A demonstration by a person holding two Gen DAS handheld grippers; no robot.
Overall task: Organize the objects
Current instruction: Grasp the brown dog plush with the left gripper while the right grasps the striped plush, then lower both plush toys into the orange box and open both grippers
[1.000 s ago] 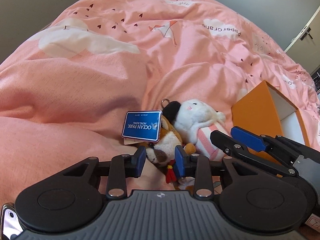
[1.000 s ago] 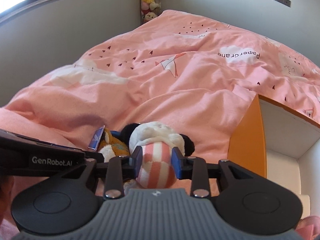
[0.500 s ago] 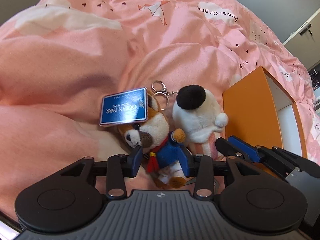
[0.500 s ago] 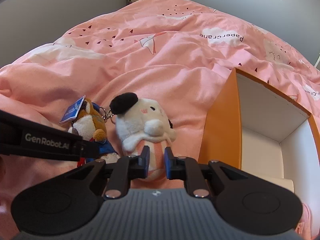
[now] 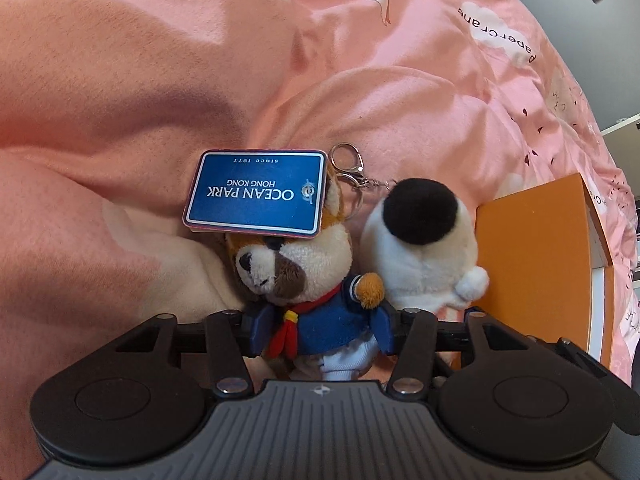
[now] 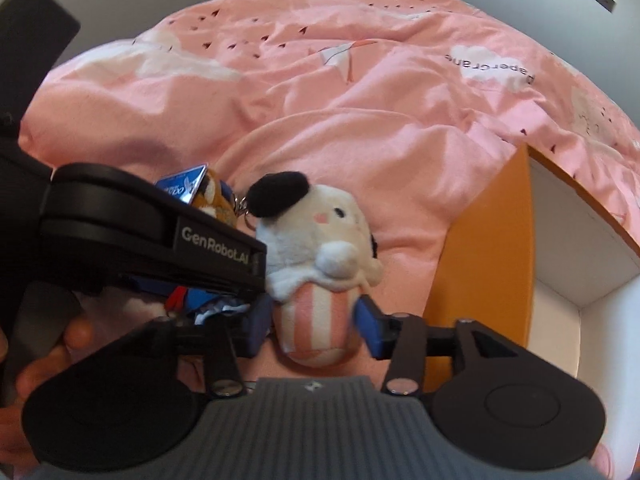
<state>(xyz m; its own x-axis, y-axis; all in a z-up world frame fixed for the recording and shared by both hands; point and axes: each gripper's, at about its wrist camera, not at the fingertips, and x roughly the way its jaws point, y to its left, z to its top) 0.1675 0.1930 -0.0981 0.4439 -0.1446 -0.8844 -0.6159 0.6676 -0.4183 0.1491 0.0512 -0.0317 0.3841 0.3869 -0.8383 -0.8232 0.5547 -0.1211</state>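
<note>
Two small plush toys lie side by side on a rumpled pink duvet (image 5: pixel 168 92), just left of an open orange box (image 5: pixel 532 248) with a white interior, as seen in both wrist views. The brown plush dog (image 5: pixel 296 268) wears a blue jacket with a red neckerchief; a blue "OCEAN PARK HONG KONG" tag (image 5: pixel 258 194) lies across the top of its head, and a metal keyring clasp (image 5: pixel 348 160) shows beside the tag's right edge. The left gripper (image 5: pixel 320 330) is lowered over the dog, its blue pads flanking the jacket on either side; the jaws are opening, with the dog's body between them, and the pads sit close against the fabric without visibly squeezing it. The white plush (image 6: pixel 320 232), with a black ear and a pink-and-white striped lower half, rests touching the dog's right side and nearly against the box's orange outer wall. The right gripper (image 6: pixel 308 326) straddles the striped lower half; its jaws are likewise opening, the plush between them, with a slight gap visible at the right pad. In the right wrist view, the black body of the left gripper, marked "GenRobot.AI", crosses the left part of the frame and hides most of the dog, and a person's hand (image 6: pixel 48 356) appears at the lower left beneath it. The duvet bears white clouds, small dark hearts and the words "paper crane".
</note>
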